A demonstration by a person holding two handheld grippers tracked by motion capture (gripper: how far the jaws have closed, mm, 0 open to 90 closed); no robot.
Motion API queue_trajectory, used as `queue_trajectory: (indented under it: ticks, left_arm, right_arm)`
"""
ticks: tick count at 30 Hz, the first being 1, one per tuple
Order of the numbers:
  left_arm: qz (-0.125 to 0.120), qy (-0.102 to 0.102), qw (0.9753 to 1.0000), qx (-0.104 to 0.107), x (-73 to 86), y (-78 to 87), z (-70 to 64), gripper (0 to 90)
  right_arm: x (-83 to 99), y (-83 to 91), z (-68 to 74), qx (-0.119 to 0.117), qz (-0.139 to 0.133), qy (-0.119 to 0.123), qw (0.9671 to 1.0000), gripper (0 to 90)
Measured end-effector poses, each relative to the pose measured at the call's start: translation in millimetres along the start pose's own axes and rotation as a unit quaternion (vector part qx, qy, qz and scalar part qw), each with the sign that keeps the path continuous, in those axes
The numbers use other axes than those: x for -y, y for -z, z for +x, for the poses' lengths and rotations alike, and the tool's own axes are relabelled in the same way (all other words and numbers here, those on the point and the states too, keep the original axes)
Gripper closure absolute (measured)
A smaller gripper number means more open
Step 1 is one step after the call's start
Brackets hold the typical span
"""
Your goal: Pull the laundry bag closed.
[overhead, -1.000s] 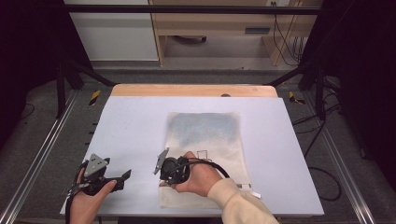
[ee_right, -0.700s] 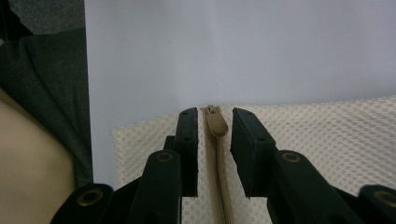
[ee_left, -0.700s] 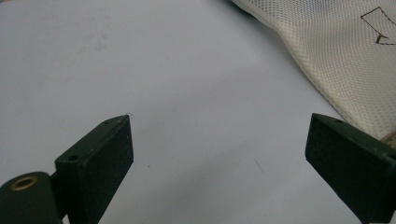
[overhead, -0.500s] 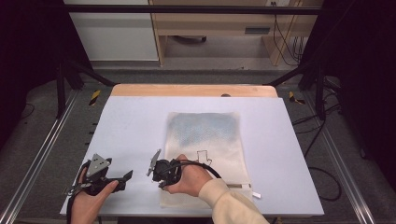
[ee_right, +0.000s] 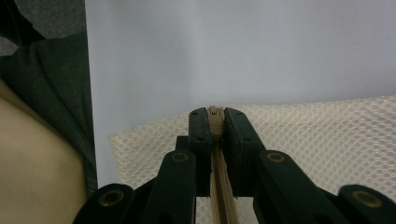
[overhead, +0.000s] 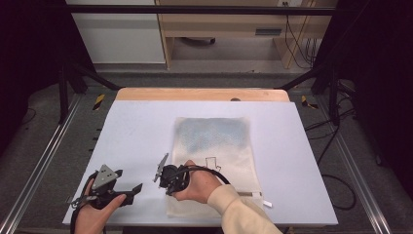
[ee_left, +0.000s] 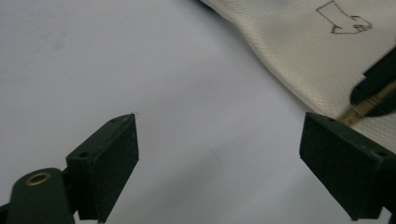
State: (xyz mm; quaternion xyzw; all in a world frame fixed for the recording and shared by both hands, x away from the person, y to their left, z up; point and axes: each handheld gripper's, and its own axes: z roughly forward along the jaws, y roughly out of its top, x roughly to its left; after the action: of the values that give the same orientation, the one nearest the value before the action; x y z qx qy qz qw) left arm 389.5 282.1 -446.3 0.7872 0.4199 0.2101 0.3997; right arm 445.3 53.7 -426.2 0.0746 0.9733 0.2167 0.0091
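Right claw is pinched tight on the zipper at the near edge of the mesh laundry bag, lying flat on the surface. Soft, light, floppy fabric; likely needs pinning. Left claw spread wide, empty.

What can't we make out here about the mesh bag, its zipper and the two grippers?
- Zipper pull: right gripper view, the shut jaws cover most of it.
- Mesh bag near edge: high view, the right hand and sleeve cover it.
- Whether the zipper is open or shut: too small in the high view.
- Left gripper: left gripper view, jaw bases cut off by the bottom edge.
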Motion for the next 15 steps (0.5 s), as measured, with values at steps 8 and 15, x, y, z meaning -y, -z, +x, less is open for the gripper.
queue_trajectory:
  ticks: [8,15]
  left_arm:
    - [0.021,0.014,0.9958,0.089,2.0,-11.1,-26.4,15.7]
    - [0.021,0.025,0.9908,0.131,0.0,-19.2,-41.3,14.5]
  right_arm:
    - [-0.3,11.7,-2.5,0.000,-0.016,0.003,0.9999,81.9]
    - [-0.6,14.3,-3.2,0.001,-0.020,0.005,0.9998,81.9]
